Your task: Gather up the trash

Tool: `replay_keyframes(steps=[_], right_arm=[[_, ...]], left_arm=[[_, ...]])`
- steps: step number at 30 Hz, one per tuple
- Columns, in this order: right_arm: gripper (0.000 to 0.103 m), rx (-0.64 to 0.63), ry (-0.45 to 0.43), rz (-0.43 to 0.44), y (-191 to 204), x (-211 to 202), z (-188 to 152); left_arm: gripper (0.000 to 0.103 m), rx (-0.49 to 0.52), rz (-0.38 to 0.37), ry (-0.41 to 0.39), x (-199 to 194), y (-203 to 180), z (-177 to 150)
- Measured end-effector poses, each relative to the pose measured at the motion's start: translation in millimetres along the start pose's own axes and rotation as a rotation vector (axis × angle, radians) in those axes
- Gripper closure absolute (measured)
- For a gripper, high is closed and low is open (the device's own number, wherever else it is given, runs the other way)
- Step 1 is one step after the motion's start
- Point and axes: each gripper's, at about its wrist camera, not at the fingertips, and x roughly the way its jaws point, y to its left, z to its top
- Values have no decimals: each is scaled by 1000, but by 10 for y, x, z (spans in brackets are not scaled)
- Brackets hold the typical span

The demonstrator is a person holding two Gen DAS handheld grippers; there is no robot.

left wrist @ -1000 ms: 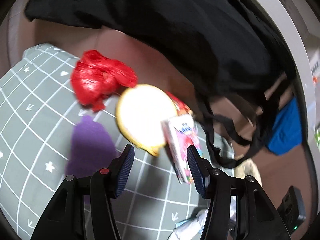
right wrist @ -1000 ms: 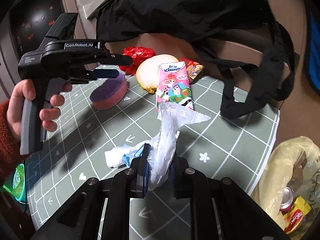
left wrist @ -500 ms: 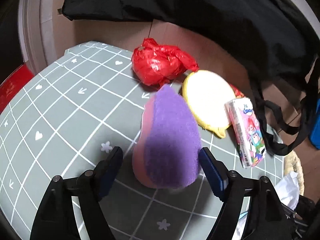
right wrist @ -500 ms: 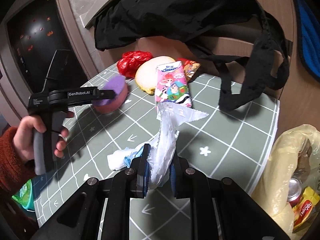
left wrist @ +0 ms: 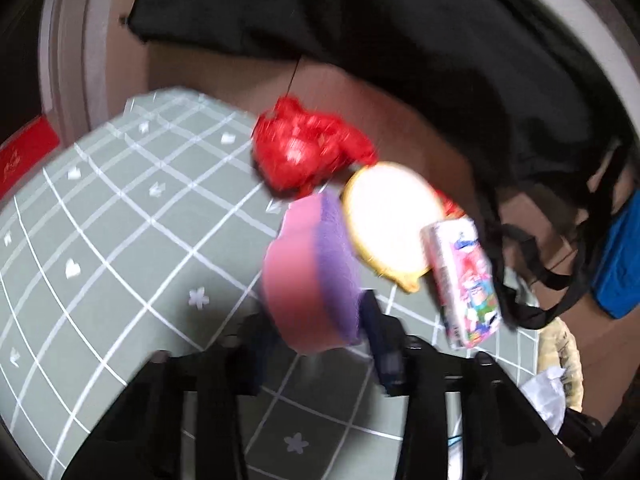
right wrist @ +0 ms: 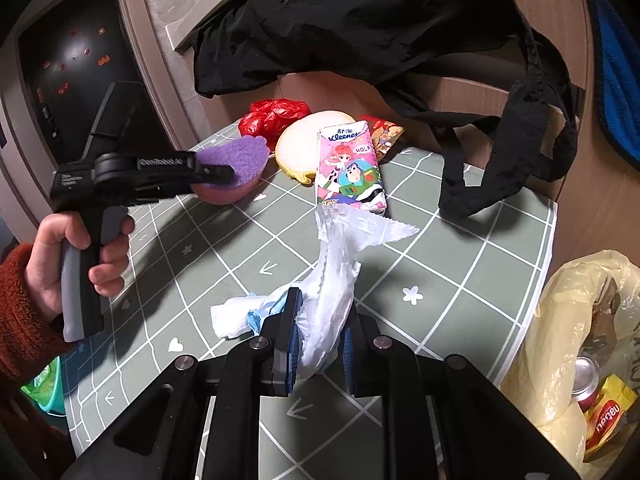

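Note:
My left gripper point(left wrist: 316, 336) is shut on a pink and purple sponge point(left wrist: 312, 276) and holds it tilted just above the green grid mat point(left wrist: 120, 240); the right wrist view shows that gripper point(right wrist: 216, 172) on the sponge point(right wrist: 236, 160). My right gripper point(right wrist: 316, 340) is shut on a crumpled white plastic wrapper point(right wrist: 336, 280) above the mat point(right wrist: 460, 264). A red crumpled bag point(left wrist: 308, 152) lies at the mat's far edge.
A round yellow pad point(left wrist: 388, 220), a pink Kleenex tissue pack point(right wrist: 348, 168) and a snack wrapper point(right wrist: 384, 136) lie at the back. A black bag point(right wrist: 360, 20) hangs over them. A yellow trash bag point(right wrist: 580, 340) holding a can stands at the right, beside the table.
My left gripper has closed on the sponge and lifted it, tilting it on edge. The right gripper keeps its hold on the white wrapper, barely moved.

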Motion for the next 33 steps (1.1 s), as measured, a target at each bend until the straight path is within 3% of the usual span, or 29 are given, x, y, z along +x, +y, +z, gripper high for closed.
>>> replay_keyframes(steps=[11, 18, 21, 23, 25, 29, 33], right_arm=[[86, -29, -75, -28, 124, -292, 120], [89, -64, -160, -50, 225, -644, 290], [89, -64, -143, 10, 219, -690, 298], [83, -68, -133, 58, 226, -702, 261], [55, -114, -119, 71, 302, -684, 195], [55, -251, -63, 39, 501, -499, 90], [55, -363, 6, -73, 552, -141, 39]], left_arm=[[70, 143, 42, -190, -651, -430, 46], [70, 213, 22, -311, -1132, -706, -5], [70, 198, 0, -300, -1245, -686, -20], [70, 191, -2, -291, -1275, -638, -49], [70, 184, -4, -276, -1287, -570, -90], [70, 161, -11, -245, -1254, -449, -139], [70, 140, -7, -238, -1266, -321, -155]])
